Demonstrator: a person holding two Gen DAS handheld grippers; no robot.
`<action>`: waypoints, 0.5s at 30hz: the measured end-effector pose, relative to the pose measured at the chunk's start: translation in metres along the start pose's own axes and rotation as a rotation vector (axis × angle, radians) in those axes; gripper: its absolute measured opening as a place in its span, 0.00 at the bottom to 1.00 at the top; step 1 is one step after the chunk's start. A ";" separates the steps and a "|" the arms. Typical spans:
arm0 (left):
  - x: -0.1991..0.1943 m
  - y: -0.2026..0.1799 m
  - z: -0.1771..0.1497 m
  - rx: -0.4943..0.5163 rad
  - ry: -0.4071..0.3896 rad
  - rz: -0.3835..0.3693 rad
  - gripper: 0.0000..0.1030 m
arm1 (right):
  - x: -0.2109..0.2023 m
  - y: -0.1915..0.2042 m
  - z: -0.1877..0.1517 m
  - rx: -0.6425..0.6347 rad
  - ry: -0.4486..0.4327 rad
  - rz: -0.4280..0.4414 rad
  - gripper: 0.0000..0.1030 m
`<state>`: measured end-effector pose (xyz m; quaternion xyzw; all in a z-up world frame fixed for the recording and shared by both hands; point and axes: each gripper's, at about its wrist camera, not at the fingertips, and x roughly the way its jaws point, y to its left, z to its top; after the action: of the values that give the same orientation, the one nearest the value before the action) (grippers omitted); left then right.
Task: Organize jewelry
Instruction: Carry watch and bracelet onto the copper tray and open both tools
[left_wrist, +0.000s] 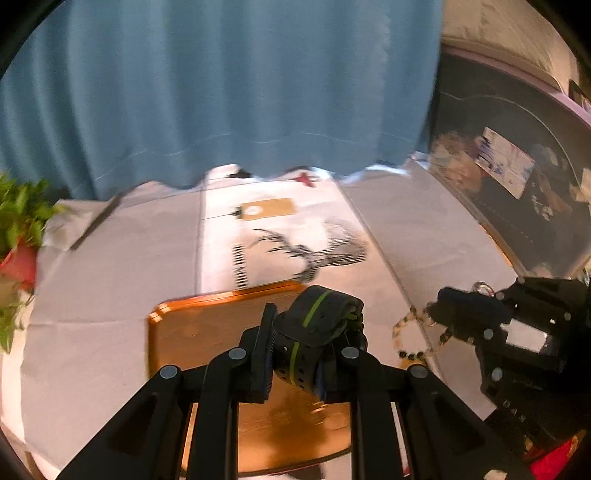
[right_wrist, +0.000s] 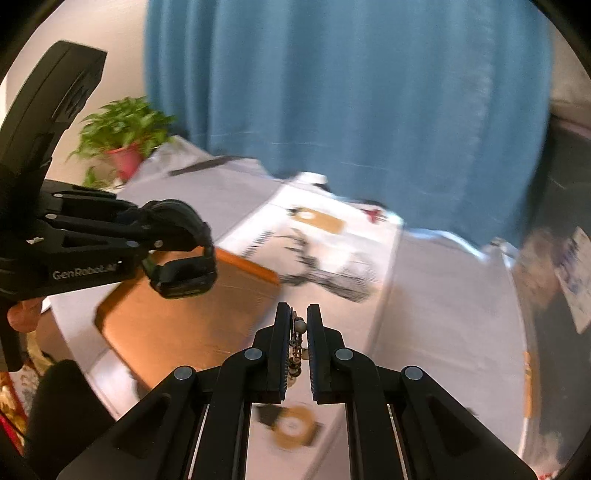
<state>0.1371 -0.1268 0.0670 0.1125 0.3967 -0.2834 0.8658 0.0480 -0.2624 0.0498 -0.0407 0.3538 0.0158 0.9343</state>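
The left gripper (left_wrist: 295, 347) is clamping a black watch with a green stripe (left_wrist: 314, 332), its jaws nearly closed on the folded band, and it is hanging over a wooden tray (left_wrist: 192, 328). From the right wrist view the same watch (right_wrist: 184, 273) is showing as a looped strap drooping from that gripper's tips above the tray (right_wrist: 177, 332). A hand (right_wrist: 22, 314) is gripping the handle at the left edge there.

The right gripper (right_wrist: 297, 332) is pinching a beaded bracelet (right_wrist: 297, 347) between almost closed jaws; the beads and a small pale ball are sitting in the narrow gap. In the left wrist view this gripper (left_wrist: 439, 317) is hovering to the right of the tray, with the bracelet (left_wrist: 410, 336) dangling as a loop beneath it, clear of the surface.

The desk (left_wrist: 103, 295) is wearing a pale cloth. Beyond the tray a black branching jewelry stand (left_wrist: 317, 251) is lying blurred on a white sheet, with a brown tag (left_wrist: 266, 208) farther back. A potted green plant (right_wrist: 125, 136) in a red pot is sitting at the desk's far left corner, and a dark flat strip (left_wrist: 96, 221) is resting near it. A blue curtain (left_wrist: 221, 92) is filling the background, hanging down to the desk's far edge. A round brown object (right_wrist: 293, 428) is lying below the right gripper, too blurred to identify.
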 end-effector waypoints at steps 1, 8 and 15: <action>-0.004 0.012 -0.005 -0.013 -0.006 0.014 0.14 | 0.003 0.012 0.002 -0.009 0.001 0.011 0.09; -0.009 0.075 -0.032 -0.092 -0.015 0.095 0.15 | 0.028 0.079 0.012 -0.036 0.005 0.084 0.09; -0.002 0.116 -0.053 -0.151 0.000 0.141 0.15 | 0.060 0.130 0.022 -0.063 0.038 0.124 0.09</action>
<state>0.1709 -0.0092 0.0302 0.0747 0.4079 -0.1909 0.8897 0.0993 -0.1312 0.0180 -0.0482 0.3727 0.0841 0.9229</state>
